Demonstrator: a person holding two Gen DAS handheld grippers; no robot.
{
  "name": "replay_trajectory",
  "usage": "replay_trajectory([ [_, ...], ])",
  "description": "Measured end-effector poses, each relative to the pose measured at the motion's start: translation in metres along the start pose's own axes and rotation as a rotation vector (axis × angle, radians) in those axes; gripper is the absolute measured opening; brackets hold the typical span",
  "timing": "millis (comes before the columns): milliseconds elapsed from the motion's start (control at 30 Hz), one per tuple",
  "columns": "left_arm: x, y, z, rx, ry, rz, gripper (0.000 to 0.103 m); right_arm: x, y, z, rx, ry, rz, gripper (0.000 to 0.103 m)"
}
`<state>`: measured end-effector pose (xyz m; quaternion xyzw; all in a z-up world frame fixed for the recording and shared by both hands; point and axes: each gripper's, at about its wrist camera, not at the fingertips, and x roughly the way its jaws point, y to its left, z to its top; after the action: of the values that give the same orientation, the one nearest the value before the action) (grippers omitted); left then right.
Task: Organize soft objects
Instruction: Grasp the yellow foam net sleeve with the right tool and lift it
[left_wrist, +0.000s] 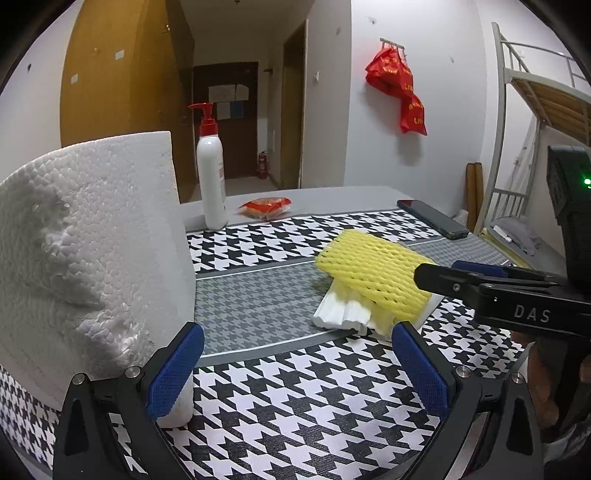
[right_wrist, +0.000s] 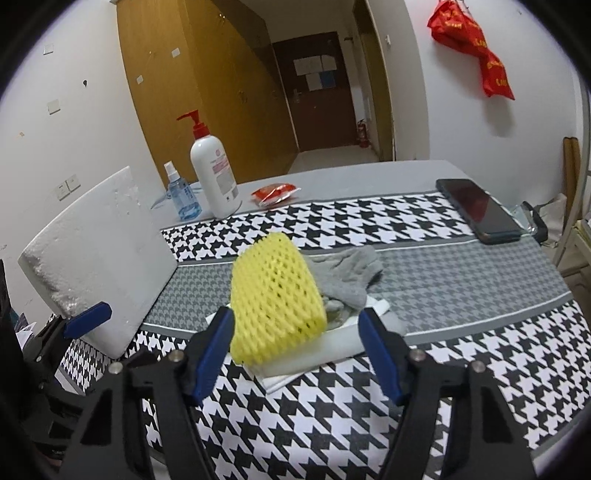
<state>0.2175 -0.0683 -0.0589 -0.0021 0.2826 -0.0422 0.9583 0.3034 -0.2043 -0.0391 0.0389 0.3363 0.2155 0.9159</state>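
- The styrofoam slab (right_wrist: 99, 254) stands tilted at the left; the left gripper (left_wrist: 291, 365) is spread wide with one pad against the slab's lower edge.
- Spray bottle (right_wrist: 181, 195) and pump bottle (right_wrist: 214, 173) stand behind it; contents cannot be told.
- The yellow foam net (right_wrist: 275, 299) lies on white foam sheets (right_wrist: 317, 350) beside a grey glove (right_wrist: 347, 273).
- The right gripper (right_wrist: 295, 350) is partly spread, with the net's near end between its pads, not squeezed.
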Motion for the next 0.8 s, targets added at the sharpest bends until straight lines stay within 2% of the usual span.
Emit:
replay_trajectory([
  [133,0.002,0.0,0.001,0.0,0.002,0.003,0.102,0.008,0.001,0.001,0.005,0.02,0.015,0.073],
  [200,0.003,0.0,0.0,0.001,0.002,0.005,0.102,0.01,0.002,0.002,-0.003,0.028,0.022,0.066],
  [367,0.003,0.0,0.001,0.001,0.004,0.004,0.102,0.017,0.006,0.001,0.001,0.06,0.043,0.037],
  [400,0.003,0.0,0.001,0.001,0.005,0.003,0.102,0.017,0.006,0.0,0.004,0.059,0.043,0.035],
  [467,0.003,0.001,0.001,0.002,0.006,0.003,0.102,0.015,0.006,0.0,0.0,0.048,0.04,0.022],
  [533,0.003,0.001,0.0,-0.002,0.009,-0.002,0.102,0.01,0.008,0.0,-0.006,0.026,0.04,0.014],
  [800,0.0,0.003,0.002,-0.009,0.01,-0.02,0.102,-0.015,0.007,0.003,-0.011,-0.026,0.019,0.012],
])
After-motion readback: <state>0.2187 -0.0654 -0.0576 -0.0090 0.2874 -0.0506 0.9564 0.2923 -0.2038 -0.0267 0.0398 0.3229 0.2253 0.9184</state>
